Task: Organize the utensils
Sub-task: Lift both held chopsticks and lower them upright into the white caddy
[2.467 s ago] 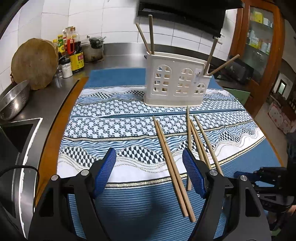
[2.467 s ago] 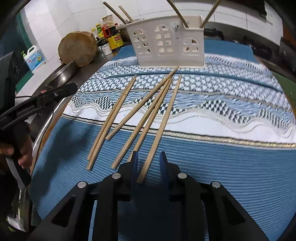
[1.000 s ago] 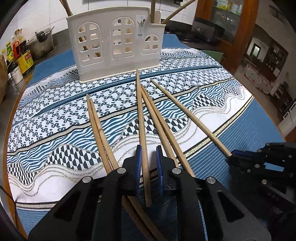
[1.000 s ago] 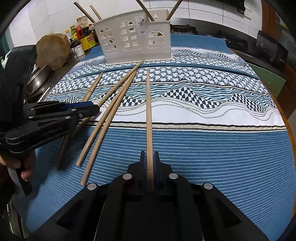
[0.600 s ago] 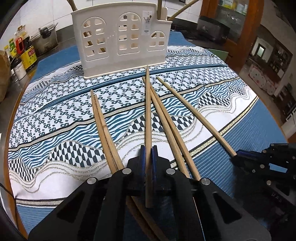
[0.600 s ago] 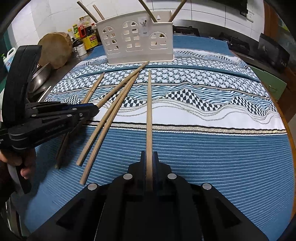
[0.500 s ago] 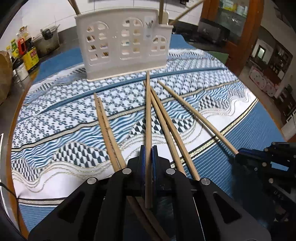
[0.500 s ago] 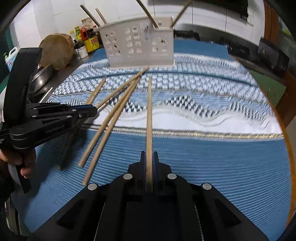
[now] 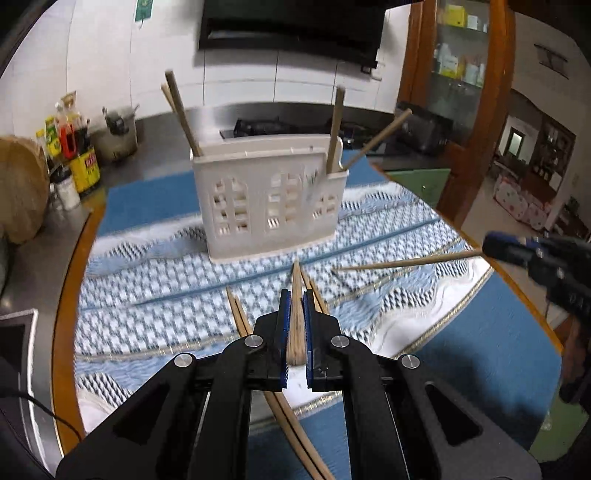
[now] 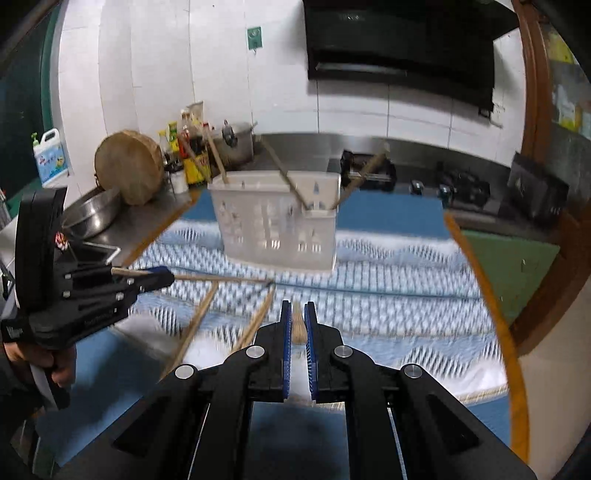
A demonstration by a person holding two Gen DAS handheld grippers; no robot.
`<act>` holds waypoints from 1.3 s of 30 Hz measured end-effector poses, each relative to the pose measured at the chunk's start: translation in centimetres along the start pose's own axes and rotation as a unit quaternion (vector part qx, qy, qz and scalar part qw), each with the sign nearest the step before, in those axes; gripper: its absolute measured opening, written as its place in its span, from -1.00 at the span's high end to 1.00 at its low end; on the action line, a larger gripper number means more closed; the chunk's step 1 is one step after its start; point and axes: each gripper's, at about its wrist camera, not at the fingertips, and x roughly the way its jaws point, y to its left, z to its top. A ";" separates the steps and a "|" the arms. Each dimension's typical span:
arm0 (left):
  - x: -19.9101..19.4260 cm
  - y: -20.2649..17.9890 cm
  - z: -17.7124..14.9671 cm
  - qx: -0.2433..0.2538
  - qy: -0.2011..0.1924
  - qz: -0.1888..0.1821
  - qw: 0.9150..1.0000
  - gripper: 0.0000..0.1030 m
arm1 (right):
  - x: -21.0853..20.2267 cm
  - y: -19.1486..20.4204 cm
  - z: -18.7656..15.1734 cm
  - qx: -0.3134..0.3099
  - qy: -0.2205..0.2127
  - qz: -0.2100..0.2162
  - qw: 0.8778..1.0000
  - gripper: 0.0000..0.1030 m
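My left hand-held gripper (image 9: 295, 321) is pinched tight on one chopstick (image 9: 295, 295), and my right hand-held gripper (image 10: 296, 325) pinches another chopstick (image 10: 296, 325). Both are up off the worktop's cloth (image 9: 147, 295). I think I'm carrying them. Next I must tip them into the white holder (image 9: 269, 199) near the far edge.

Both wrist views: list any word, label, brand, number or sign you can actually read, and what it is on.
None can be read.
green wall sign: a white symbol, too blurred.
white jug: blue label, print too small.
yellow tin: red lettering, smeared.
left gripper: pale lettering on its body, illegible.
white utensil holder: small sticker, blurred.
cabinet boxes: too small.
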 end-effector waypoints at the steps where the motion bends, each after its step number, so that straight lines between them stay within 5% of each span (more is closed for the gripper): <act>1: -0.1 0.1 0.4 0.000 -0.003 -0.001 1.000 0.90 | 0.0 -0.3 0.8 -0.004 -0.005 0.000 1.000 0.86; 15: -2.2 1.3 7.3 -0.002 -0.063 -0.017 0.998 0.90 | -2.3 -4.0 13.3 -0.018 -0.072 0.043 0.996 0.86; 23: -6.3 2.0 12.6 -0.004 -0.141 -0.017 0.990 0.90 | -2.5 -3.6 18.8 -0.048 -0.113 0.044 0.992 0.86; 32: -7.6 3.0 18.0 0.005 -0.220 0.045 0.974 0.90 | 1.6 -3.3 20.2 -0.050 -0.097 0.046 0.993 0.86; 39: -3.4 5.0 17.9 -0.022 -0.179 0.055 0.982 0.90 | 4.4 -3.2 18.8 -0.045 -0.063 0.049 0.996 0.86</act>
